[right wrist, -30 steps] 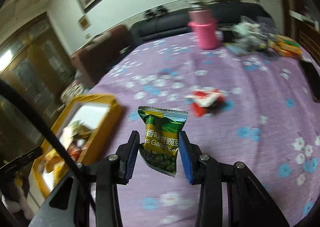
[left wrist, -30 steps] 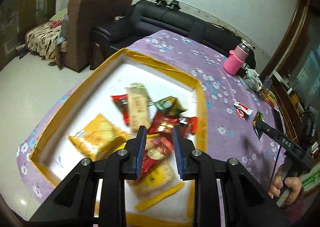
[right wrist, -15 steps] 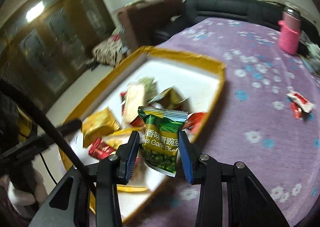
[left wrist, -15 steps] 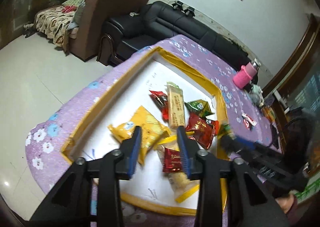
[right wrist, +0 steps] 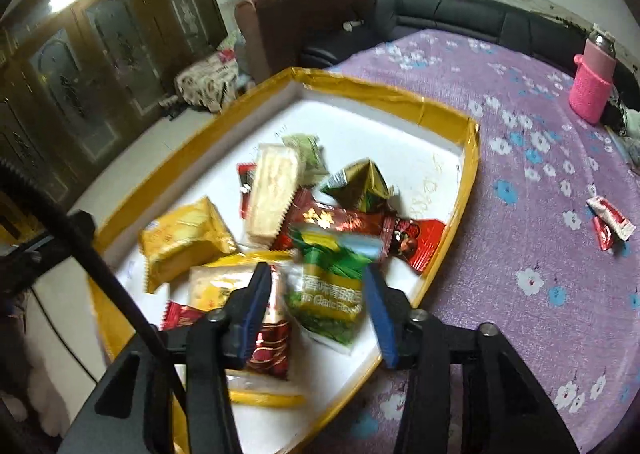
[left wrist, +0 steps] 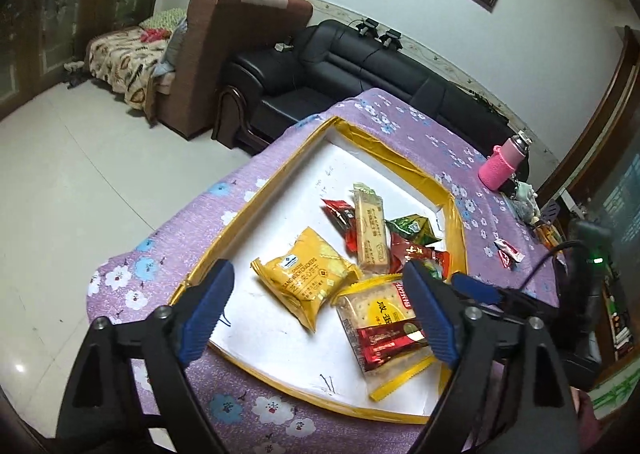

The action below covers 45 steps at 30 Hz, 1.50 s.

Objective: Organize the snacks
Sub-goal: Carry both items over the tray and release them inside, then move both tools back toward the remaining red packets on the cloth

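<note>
A yellow-rimmed tray (left wrist: 456,221) (right wrist: 468,181) with a white floor holds several snack packets. My left gripper (left wrist: 316,294) hangs over its near edge, jaws opening wide with nothing between them; below lie a yellow cracker packet (left wrist: 308,278) and a clear cracker pack (left wrist: 384,322). My right gripper (right wrist: 316,286) is over the tray's near corner, jaws opening. A green pea packet (right wrist: 328,294), blurred, sits loose between the pads with a gap at each side. A red-and-white snack (right wrist: 608,217) (left wrist: 508,254) lies on the purple cloth outside the tray.
A pink bottle (right wrist: 592,93) (left wrist: 504,169) stands at the table's far side with clutter beside it. A black sofa (left wrist: 360,65) and a brown armchair (left wrist: 224,53) stand past the table. The table edge drops to a tiled floor (left wrist: 60,173) on the left.
The right gripper swung from the open cloth to over the tray and its jaws spread off the green packet. The left gripper's jaws went from nearly shut to wide.
</note>
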{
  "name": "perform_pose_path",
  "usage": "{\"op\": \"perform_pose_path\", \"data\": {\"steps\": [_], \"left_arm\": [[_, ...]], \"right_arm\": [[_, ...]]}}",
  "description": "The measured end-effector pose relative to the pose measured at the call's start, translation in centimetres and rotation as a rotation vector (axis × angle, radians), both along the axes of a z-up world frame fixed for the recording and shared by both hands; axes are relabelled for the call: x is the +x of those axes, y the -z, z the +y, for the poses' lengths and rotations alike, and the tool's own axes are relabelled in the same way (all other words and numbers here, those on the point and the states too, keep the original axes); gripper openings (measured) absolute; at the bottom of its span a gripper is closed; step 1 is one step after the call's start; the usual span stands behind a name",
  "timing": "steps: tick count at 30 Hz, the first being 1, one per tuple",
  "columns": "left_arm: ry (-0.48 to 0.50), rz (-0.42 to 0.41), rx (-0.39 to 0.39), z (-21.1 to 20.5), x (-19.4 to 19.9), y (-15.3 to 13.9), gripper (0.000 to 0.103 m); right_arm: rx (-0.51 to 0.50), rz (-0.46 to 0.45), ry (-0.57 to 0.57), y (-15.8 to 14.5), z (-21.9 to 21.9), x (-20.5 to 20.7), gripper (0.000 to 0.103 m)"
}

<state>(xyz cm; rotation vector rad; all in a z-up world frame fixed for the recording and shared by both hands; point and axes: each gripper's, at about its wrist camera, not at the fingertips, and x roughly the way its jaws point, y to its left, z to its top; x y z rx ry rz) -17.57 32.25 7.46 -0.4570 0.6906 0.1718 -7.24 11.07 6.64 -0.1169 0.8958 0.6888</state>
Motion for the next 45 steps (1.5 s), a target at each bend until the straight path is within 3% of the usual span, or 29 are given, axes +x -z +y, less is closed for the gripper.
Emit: {"op": "perform_pose_path", "data": {"steps": [5,13,21,45], "left_arm": [[0.032,-0.009,0.044,-2.1,-0.1,-1.0,0.088],[0.055,-0.01,0.307,-8.0,-0.7,-2.8,0.088],[0.081,-0.005,0.413,-11.5,-0.9,-3.4,0.088],[0.101,0.016,0.456,-14.1,-1.7,-3.3,0.088]], "right_arm": [[0.06,-0.053,0.032,-2.0,-2.1,-0.9,0.056],[0.132,-0.071,0.141,-2.3,-6.6,-2.6,0.056],[0.134,-0.15,0.197,-3.1,-9.5,-4.8,0.057],[0.166,-0.125,0.244,-2.5,-12.4,-6.0,0.059]]}}
